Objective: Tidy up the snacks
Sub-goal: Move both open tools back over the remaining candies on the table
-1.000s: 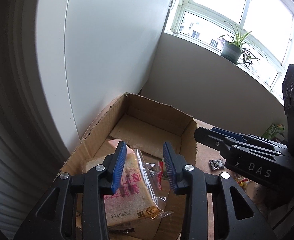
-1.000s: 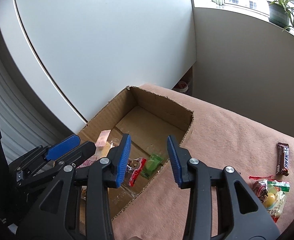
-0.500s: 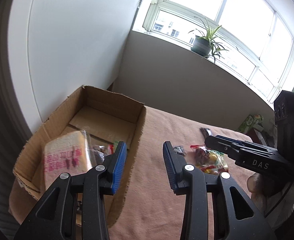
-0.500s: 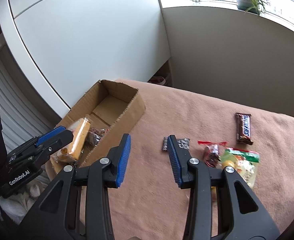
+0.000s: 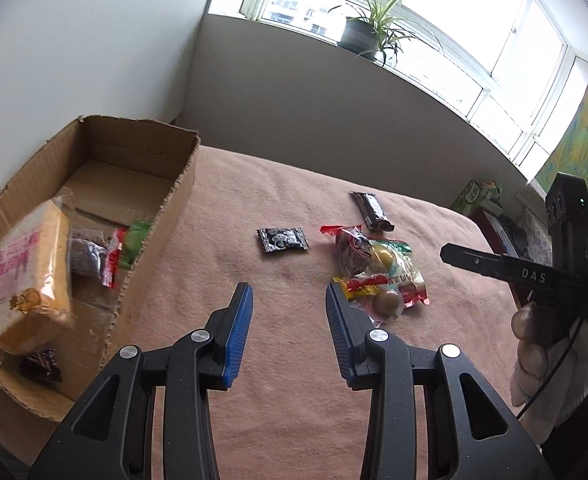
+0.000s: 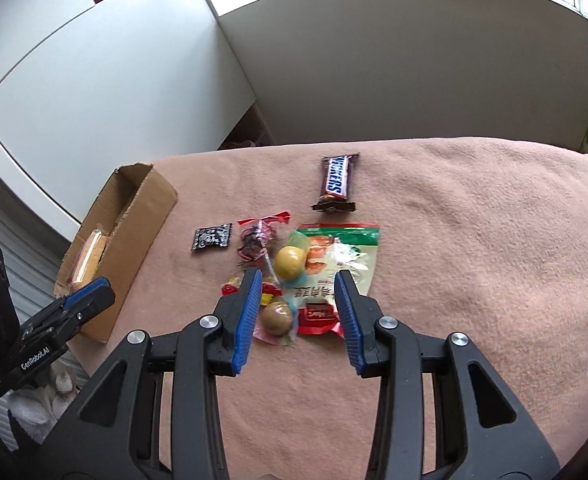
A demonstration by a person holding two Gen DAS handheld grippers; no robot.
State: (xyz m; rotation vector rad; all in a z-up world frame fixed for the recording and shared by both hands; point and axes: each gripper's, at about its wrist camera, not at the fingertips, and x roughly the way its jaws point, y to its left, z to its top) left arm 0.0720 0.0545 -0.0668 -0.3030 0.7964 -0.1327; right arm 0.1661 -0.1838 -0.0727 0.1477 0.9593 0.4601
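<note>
A cardboard box (image 5: 182,184) (image 6: 142,208) stands at the table's left edge and holds a wrapped bread slice (image 5: 30,272) and small wrapped snacks (image 5: 114,248). On the pink cloth lie a small black packet (image 5: 282,239) (image 6: 211,237), a Snickers bar (image 6: 335,182) (image 5: 372,210), and a pile of wrapped snacks (image 5: 378,272) (image 6: 306,276). My left gripper (image 5: 288,304) is open and empty above the cloth, right of the box. My right gripper (image 6: 298,292) is open and empty, just above the near side of the pile.
The table is covered by a pink cloth (image 6: 454,260). White walls stand behind it. A potted plant (image 5: 364,36) sits on the windowsill. A green carton (image 5: 476,196) stands beyond the table's right end.
Both grippers have swung right, away from the box. The left one left the bread in the box. The right one has come down over the snack pile.
</note>
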